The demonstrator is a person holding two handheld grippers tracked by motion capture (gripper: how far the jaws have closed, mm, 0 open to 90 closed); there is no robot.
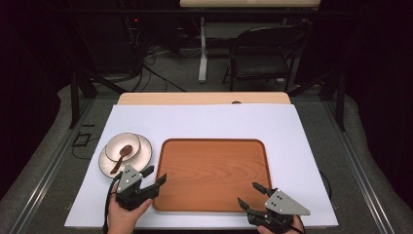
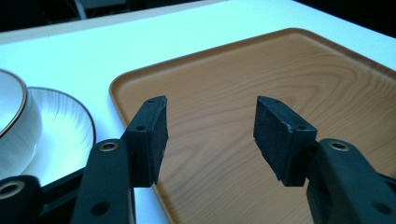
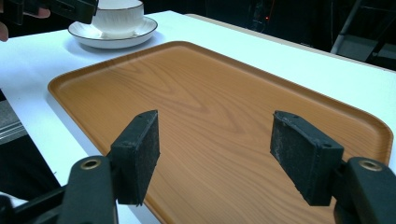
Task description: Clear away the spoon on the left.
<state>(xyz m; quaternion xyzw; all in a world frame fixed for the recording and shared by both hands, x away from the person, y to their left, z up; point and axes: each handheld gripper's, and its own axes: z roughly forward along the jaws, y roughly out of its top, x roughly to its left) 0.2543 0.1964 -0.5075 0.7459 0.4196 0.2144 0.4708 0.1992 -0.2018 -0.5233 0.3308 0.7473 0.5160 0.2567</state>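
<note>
- Far left: plate (image 1: pixel 108 163) on the white table cover (image 1: pixel 204 119), bowl (image 1: pixel 122 146) stacked on it, wooden spoon (image 1: pixel 121 158) lying in the bowl. Spoon's long axis runs diagonal, bowl end up-right, handle toward the near-left rim.
- Left gripper (image 1: pixel 155 175) sits just below-right of that stack, jaws wide apart, nothing between them. In the left gripper view it points over the tray's left edge; the bowl (image 2: pixel 11 126) is off to its left side, not in line.
- Middle: wooden tray (image 1: pixel 214 204), bare, long axis across the table, just right of the plate, not touching as far as I can tell.
- Right gripper (image 1: pixel 251 194) at the tray's near-right corner, jaws wide, holding nothing. Right gripper view shows the bowl (image 3: pixel 116 18) far across the tray.
- Key relation: the stack lies up-left of the left gripper, well apart from the right one. Left hand (image 1: pixel 122 214) is clearly nearer; likely needs to swing left before gripping.
</note>
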